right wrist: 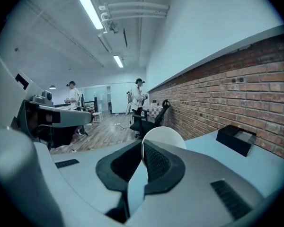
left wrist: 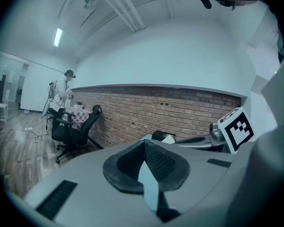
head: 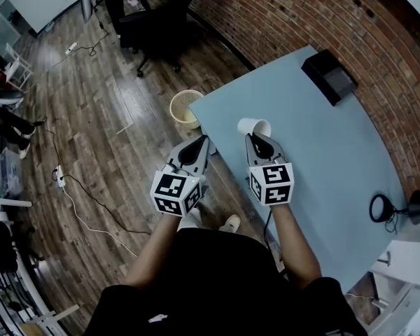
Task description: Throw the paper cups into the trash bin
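Both jaws of the right gripper (head: 259,143) are pinched shut on the wall of a white paper cup (head: 254,126), which sticks out past the tips over the light blue tabletop (head: 315,152), close to its near edge. From above I cannot tell whether the cup touches the table. The left gripper (head: 200,145) hangs beyond that edge over the wooden floor, jaws together with nothing between them. A pale round woven trash bin (head: 178,115) stands on the floor just beside the table's corner, with open floor around it. Only the head view shows the bin. The right gripper view shows the cup's round rim (right wrist: 163,135) above the pads and the black box (right wrist: 235,139) by the brick wall.
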Motion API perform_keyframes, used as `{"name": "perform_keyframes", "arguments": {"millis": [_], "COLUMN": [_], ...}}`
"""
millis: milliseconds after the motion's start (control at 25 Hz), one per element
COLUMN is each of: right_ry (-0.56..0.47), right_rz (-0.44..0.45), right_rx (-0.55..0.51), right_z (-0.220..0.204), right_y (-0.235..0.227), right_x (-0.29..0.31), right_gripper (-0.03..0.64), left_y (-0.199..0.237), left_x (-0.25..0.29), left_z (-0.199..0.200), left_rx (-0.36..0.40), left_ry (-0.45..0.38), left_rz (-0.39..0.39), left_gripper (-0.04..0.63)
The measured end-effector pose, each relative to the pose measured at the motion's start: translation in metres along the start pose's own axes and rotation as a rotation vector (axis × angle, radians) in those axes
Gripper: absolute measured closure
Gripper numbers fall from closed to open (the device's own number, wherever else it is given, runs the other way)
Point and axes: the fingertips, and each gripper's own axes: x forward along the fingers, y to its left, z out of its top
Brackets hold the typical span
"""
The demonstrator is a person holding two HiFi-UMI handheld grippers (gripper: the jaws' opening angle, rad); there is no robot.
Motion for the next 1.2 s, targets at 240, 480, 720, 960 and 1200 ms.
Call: {"name": "perform_keyframes", "arguments": {"millis": [240,480,720,960,1200], "right_ry": [-0.047,-0.067,-0.065,-0.063,-0.055], "right_rz": [0.043,0.083,0.115,0.148,0.153], "right_rx": [0.004,-0.01,-0.026,-0.048,-0.058], "right_z": [0.021,0.038,0.05,0.062,0.078], "right_y": [0.027,0.05,0.07,0.096,0.115], "right_x": [0.021,0.047,0.077,0.112,0.151], "right_gripper": [0.598,0.598,0.598,0.598,0.598], "left_y": [0.029,0.06,0.096,0.14,0.187], "left_x": [-0.008,-0.015,-0.018,-0.021,-0.02], "left_z": [0.004,0.009,0.015,0.021,0.033], "left_rx": [-0.008,-0.023,-0.037,-0.054,-0.053], "left_ry": [-0.012,-0.025,-0.04,-0.045,-0.053], "left_rz": [0.034,0.06,0.088,0.108,0.111], "left_gripper": [0.588,0.588,0.588,0.588,0.588]}}
